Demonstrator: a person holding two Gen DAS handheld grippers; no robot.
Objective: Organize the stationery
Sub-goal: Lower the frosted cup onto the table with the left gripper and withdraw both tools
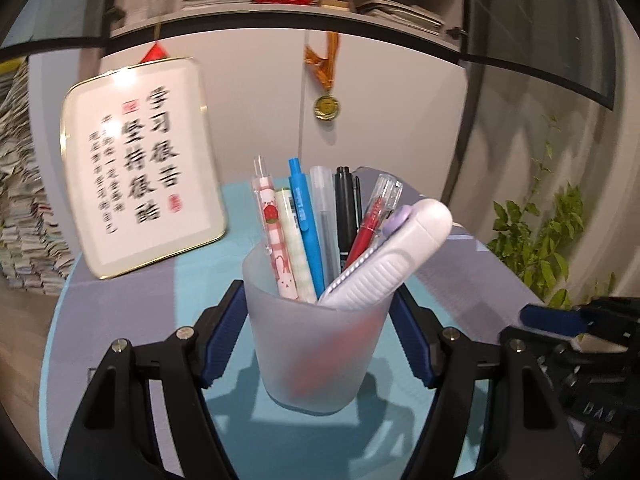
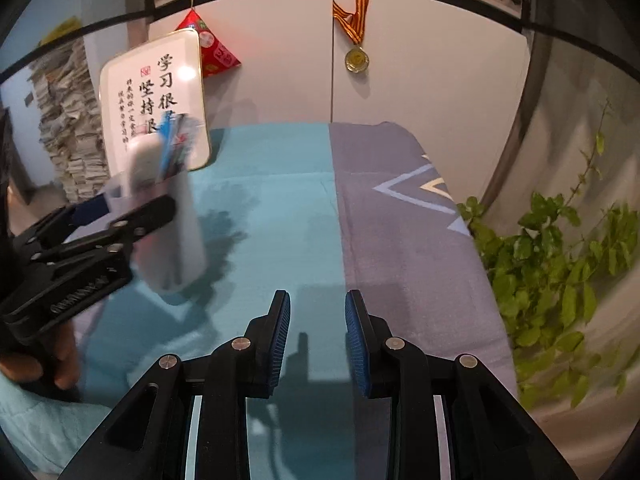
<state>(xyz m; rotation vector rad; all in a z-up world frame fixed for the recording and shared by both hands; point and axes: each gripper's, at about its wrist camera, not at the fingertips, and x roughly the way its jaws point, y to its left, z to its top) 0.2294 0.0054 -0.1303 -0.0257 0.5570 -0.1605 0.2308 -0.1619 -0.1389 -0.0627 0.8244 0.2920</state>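
My left gripper [image 1: 318, 312] is shut on a frosted plastic pen cup [image 1: 316, 340] and holds it above the teal and grey tablecloth [image 1: 128, 320]. The cup holds several pens [image 1: 304, 224] and a white correction tape [image 1: 384, 260] leaning to the right. In the right wrist view the cup [image 2: 172, 232] shows blurred at the left, tilted, in the left gripper [image 2: 132, 208]. My right gripper [image 2: 318, 308] is open and empty, low over the cloth [image 2: 280, 208], apart from the cup.
A framed calligraphy plaque [image 1: 140, 168] leans at the table's back left. A medal [image 1: 327, 106] hangs on the white cabinet behind. A leafy plant [image 2: 560, 264] stands off the table's right edge. Stacks of paper [image 1: 20, 208] stand at the far left.
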